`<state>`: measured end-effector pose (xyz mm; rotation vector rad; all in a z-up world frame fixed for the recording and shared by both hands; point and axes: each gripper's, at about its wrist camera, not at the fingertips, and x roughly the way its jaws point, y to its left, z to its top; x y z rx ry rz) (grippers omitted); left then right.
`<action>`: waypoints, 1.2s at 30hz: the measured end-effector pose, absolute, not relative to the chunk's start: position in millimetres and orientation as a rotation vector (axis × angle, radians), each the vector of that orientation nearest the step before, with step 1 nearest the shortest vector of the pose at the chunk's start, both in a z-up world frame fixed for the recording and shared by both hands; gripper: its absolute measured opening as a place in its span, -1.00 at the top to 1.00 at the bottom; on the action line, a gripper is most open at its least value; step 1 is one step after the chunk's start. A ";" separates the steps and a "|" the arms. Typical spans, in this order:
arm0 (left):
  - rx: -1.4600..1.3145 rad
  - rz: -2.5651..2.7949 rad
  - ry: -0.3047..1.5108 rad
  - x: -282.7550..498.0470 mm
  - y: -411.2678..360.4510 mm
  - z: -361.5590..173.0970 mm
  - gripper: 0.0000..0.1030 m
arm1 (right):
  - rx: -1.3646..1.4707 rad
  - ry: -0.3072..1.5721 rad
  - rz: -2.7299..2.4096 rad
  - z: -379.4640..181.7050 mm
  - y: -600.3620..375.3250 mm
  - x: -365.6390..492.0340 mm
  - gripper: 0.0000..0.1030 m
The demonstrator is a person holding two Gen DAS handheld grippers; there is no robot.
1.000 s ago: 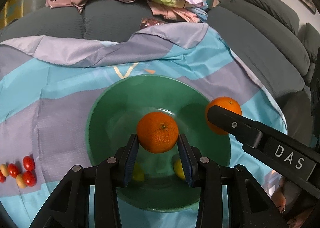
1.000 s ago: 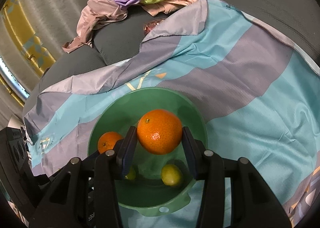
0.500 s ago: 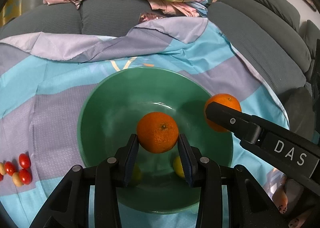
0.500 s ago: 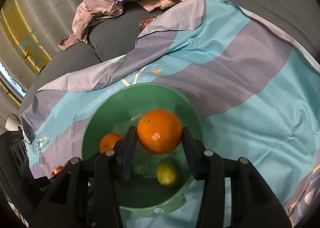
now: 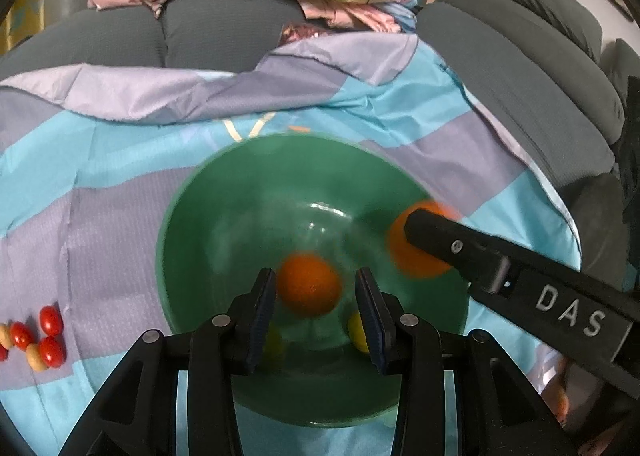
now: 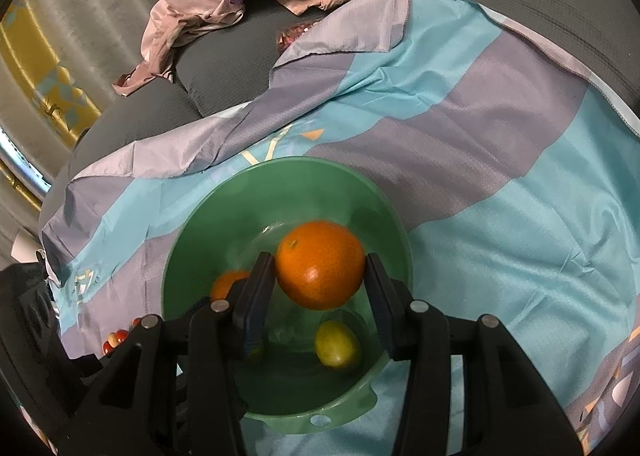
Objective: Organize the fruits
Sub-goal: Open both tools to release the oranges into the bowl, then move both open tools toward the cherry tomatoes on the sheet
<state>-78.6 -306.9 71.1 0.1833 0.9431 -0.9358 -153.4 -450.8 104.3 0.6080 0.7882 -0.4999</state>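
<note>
Over the green bowl (image 6: 384,216), the right tool (image 6: 320,276) is opening around one orange (image 6: 320,264), while the left tool (image 5: 316,292) stands apart from a blurred, seemingly loose orange (image 5: 308,284).

The raised white letters "DAS" are showing on the black finger of my right hand-held gripper (image 5: 436,252), which is reaching in from the right edge of my left wrist view. The letters are sitting on the wider outer part of that finger, running along its length. A pale yellow V-like mark is showing on the blue and grey cloth (image 6: 480,160) just behind the bowl; I am not reading it as a definite letter. Nothing else readable is appearing in either view.
</note>
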 end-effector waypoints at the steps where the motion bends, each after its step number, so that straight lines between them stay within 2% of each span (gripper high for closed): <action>1: 0.186 -0.937 0.941 -78.8 -306.6 72.9 0.22 | 0.614 0.779 -0.488 105.9 -449.7 -153.8 0.00; 4: 0.186 -0.946 0.949 -79.3 -303.2 78.4 0.22 | 0.610 0.767 -0.478 109.7 -445.7 -152.7 -0.23; 12: 0.090 -0.928 0.898 -66.3 -248.1 106.2 0.21 | 0.541 0.738 -0.470 127.1 -425.3 -147.2 -0.22; 23: 0.013 -0.700 0.867 -13.0 -108.8 126.3 0.17 | 0.409 0.702 -0.381 148.6 -364.9 -119.8 -0.22; 31: -0.088 -0.525 0.915 25.6 -16.5 109.6 0.17 | 0.346 0.749 -0.219 132.6 -295.1 -72.6 -0.22; 35: -0.079 -0.447 0.945 39.9 -5.0 84.7 0.17 | 0.319 0.804 -0.091 113.5 -259.3 -49.6 -0.21; 36: -0.072 -0.440 0.953 42.3 -4.0 79.0 0.17 | 0.311 0.820 -0.069 109.0 -252.5 -45.7 -0.16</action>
